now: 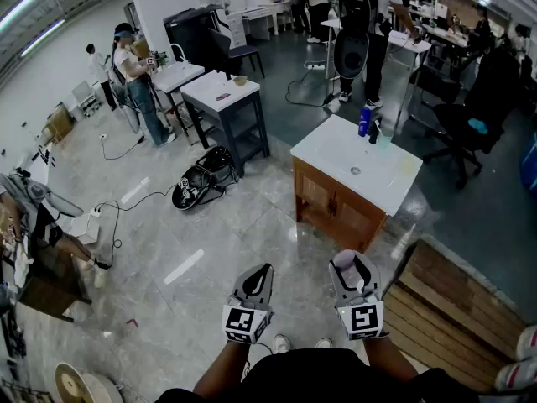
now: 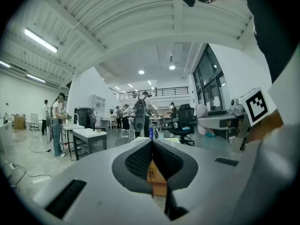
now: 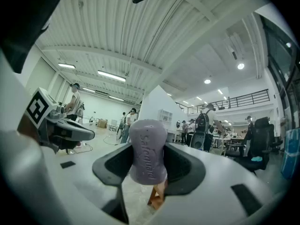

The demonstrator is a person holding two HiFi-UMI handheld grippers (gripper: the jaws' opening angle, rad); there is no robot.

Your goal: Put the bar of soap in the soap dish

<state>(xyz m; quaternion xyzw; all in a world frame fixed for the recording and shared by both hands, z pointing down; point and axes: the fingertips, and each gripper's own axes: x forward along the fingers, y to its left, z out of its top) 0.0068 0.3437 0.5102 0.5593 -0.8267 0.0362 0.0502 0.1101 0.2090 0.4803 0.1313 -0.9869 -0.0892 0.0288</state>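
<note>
A purple bar of soap [image 3: 147,151] with stamped lettering stands upright between the jaws of my right gripper [image 3: 149,149], which is shut on it. In the head view that gripper [image 1: 354,277] is at the bottom right, with the pale soap [image 1: 351,267] in it. Beside it, my left gripper [image 1: 254,285] is shut, and its fingertips [image 2: 151,143] meet with nothing between them. Ahead stands a wooden cabinet with a white sink top [image 1: 336,154]. A pale greenish thing [image 1: 409,164] lies at the top's right end. I cannot tell whether it is the soap dish.
A blue bottle [image 1: 364,120] and a black tap [image 1: 374,130] stand at the back of the sink top. A wooden platform [image 1: 445,296] lies to my right. On the floor to the left are a black bag [image 1: 201,185] and cables. Further off are a dark table [image 1: 225,101], an office chair [image 1: 466,128] and several people.
</note>
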